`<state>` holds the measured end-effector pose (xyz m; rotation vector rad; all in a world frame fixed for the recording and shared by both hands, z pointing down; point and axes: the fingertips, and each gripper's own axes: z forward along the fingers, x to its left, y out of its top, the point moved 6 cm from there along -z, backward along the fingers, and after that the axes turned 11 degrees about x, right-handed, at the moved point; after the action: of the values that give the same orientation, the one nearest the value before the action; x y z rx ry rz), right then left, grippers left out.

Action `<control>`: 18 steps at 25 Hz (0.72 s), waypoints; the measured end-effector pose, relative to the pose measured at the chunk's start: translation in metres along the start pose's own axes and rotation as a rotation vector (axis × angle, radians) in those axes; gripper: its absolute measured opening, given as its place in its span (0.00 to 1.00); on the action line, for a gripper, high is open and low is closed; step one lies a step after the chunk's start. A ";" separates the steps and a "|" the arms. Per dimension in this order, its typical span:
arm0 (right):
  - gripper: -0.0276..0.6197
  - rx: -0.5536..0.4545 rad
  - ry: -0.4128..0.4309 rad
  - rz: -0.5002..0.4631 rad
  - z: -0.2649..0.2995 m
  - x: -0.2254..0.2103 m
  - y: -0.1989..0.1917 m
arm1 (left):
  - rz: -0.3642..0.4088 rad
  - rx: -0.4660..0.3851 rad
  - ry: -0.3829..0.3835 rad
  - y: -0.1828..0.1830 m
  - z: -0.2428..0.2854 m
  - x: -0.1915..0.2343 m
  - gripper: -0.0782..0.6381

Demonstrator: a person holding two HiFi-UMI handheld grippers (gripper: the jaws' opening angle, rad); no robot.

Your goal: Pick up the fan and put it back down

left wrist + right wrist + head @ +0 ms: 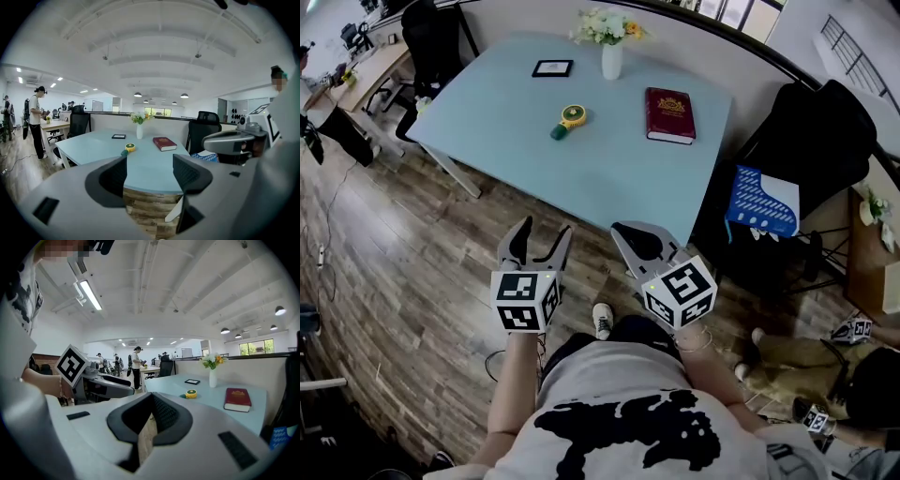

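The fan (568, 119), a small yellow disc with a green handle, lies flat on the pale blue table (609, 178), left of its middle. It also shows far ahead in the left gripper view as the fan (129, 148) and in the right gripper view as the fan (190, 393). Both grippers hang over the wooden floor, short of the table's near edge and well away from the fan. My left gripper (546, 227) is open, with nothing between its jaws (149, 161). My right gripper (621, 229) has its tips together and holds nothing (152, 394).
On the table stand a red book (669, 114), a white vase of flowers (611, 58) and a small dark frame (552, 67). A black chair (811, 141) with a blue item (762, 202) stands right of the table. Another black chair (431, 42) is at the far left corner.
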<state>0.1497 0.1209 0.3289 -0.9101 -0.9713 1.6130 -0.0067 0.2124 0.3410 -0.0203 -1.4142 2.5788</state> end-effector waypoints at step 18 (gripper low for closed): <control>0.05 0.019 -0.021 0.053 0.045 -0.063 0.008 | 0.014 0.030 -0.061 0.040 0.078 0.015 0.53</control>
<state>0.1191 0.0516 0.3457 -0.9142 -0.9515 1.6767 -0.0366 0.1295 0.3512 0.0532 -1.4005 2.6333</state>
